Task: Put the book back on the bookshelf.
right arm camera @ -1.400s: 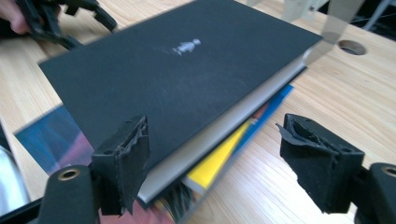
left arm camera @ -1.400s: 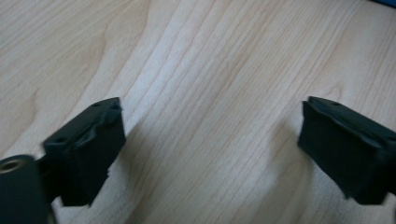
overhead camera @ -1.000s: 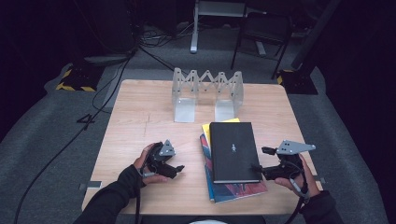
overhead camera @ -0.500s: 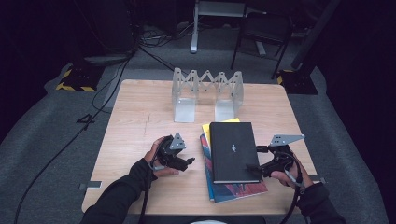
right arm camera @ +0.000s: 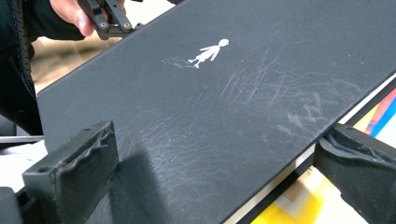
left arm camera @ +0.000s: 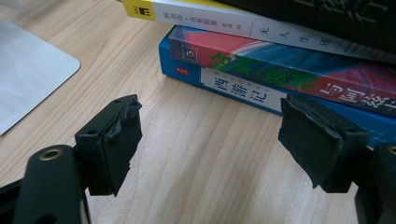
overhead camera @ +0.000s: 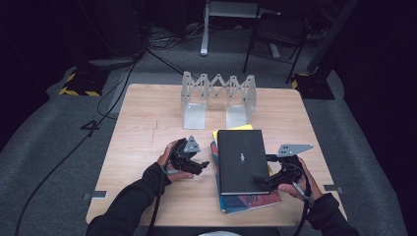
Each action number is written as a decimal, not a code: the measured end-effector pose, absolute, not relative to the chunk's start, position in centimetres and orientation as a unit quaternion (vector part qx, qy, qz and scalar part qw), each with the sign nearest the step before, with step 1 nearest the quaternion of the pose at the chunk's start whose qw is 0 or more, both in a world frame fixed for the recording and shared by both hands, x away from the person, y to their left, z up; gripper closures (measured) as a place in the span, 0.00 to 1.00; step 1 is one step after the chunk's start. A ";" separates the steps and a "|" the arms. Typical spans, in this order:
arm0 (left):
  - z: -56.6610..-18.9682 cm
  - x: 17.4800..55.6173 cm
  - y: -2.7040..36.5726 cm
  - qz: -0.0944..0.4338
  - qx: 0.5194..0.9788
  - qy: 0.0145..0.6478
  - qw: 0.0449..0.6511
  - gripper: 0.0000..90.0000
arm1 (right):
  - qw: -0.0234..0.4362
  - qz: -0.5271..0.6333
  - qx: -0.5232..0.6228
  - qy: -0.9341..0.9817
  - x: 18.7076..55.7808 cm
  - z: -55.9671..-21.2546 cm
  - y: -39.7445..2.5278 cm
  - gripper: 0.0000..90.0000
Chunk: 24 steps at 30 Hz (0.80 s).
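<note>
A stack of three books lies right of the table's middle. A black book [overhead camera: 242, 160] with a small white figure is on top, a yellow-and-white one [left arm camera: 205, 18] is under it, and a blue-and-red one [left arm camera: 280, 79] is at the bottom. My left gripper [overhead camera: 202, 166] is open just left of the stack, low over the wood, and its jaws face the spines [left arm camera: 215, 135]. My right gripper [overhead camera: 263, 168] is open at the stack's right side. One of its jaws is over the black book's cover [right arm camera: 233, 107] and the other is below that edge.
A folding metal book rack [overhead camera: 219, 96] stands upright at the back of the table [overhead camera: 147, 123], and one of its flat base plates [left arm camera: 28, 79] lies near my left gripper. Cables and a chair are on the dark floor beyond the table.
My left gripper has moved right, up to the stack's spines. My right gripper has moved left, so its jaws now straddle the black book's right edge.
</note>
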<state>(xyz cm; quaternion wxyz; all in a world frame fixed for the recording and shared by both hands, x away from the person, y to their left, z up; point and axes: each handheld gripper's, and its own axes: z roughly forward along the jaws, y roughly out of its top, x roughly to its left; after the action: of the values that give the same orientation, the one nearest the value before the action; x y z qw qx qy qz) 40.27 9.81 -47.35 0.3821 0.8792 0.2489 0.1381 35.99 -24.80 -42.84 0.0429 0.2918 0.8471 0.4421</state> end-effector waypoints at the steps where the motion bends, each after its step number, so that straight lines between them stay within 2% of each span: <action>1: -47.4 40.3 9.8 0.139 0.880 0.248 0.382 0.24 | 0.047 0.442 0.290 0.847 35.9 -42.8 -24.7 0.00; 14: -47.5 41.2 8.8 0.138 0.881 0.234 0.388 0.36 | 0.048 0.442 0.271 0.854 36.3 -42.7 -23.8 0.00; 19: -48.1 42.5 8.5 0.152 0.876 0.251 0.382 0.34 | 0.048 0.443 0.264 0.855 36.4 -42.7 -23.6 0.00; 24: -48.2 44.1 9.0 0.137 0.866 0.273 0.395 0.34 | 0.051 0.444 0.258 0.856 36.4 -42.6 -23.6 0.01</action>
<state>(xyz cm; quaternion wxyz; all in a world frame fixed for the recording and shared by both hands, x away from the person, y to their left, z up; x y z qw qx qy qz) 44.06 9.01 -48.24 0.3955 0.8662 0.2732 0.1366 36.40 -23.56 -42.61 0.0509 0.2582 0.8564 0.4443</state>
